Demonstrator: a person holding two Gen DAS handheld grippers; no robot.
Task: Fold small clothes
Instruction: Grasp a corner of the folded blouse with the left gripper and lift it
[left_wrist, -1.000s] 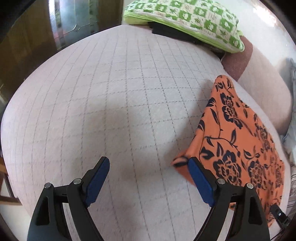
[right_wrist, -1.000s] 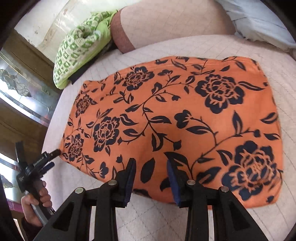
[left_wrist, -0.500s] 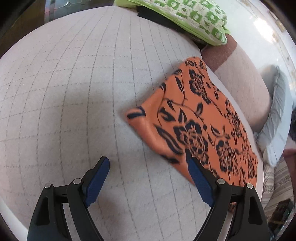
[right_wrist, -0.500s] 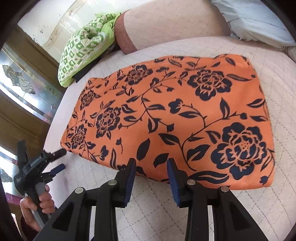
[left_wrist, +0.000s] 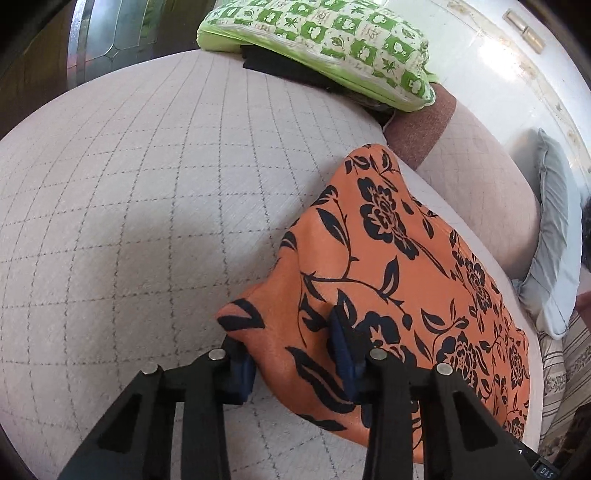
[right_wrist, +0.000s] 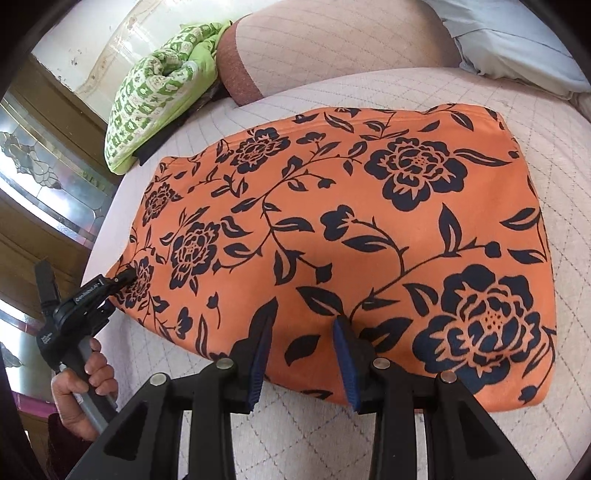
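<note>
An orange cloth with a dark flower print (right_wrist: 332, 206) lies folded flat on the quilted bed (left_wrist: 147, 184). My left gripper (left_wrist: 288, 339) straddles its near left corner. Its jaws are closing, and the cloth (left_wrist: 388, 258) bulges up in a ridge between the blue pads that press on it. From the right wrist view the left gripper (right_wrist: 122, 278) shows at that same corner, held by a hand (right_wrist: 88, 391). My right gripper (right_wrist: 304, 317) stands partly open over the cloth's near edge. The fabric between its fingers lies flat, not pinched.
A green patterned pillow (left_wrist: 332, 40) lies on something dark at the bed's far side, next to a pink bolster (left_wrist: 472, 192). A grey pillow (left_wrist: 554, 240) leans at the right. A wood and glass cabinet (right_wrist: 37, 166) stands past the bed's left edge.
The left gripper has moved right and down onto the cloth's corner, and its jaws have gone from wide to narrow around it. The right gripper has stayed near the cloth's front edge.
</note>
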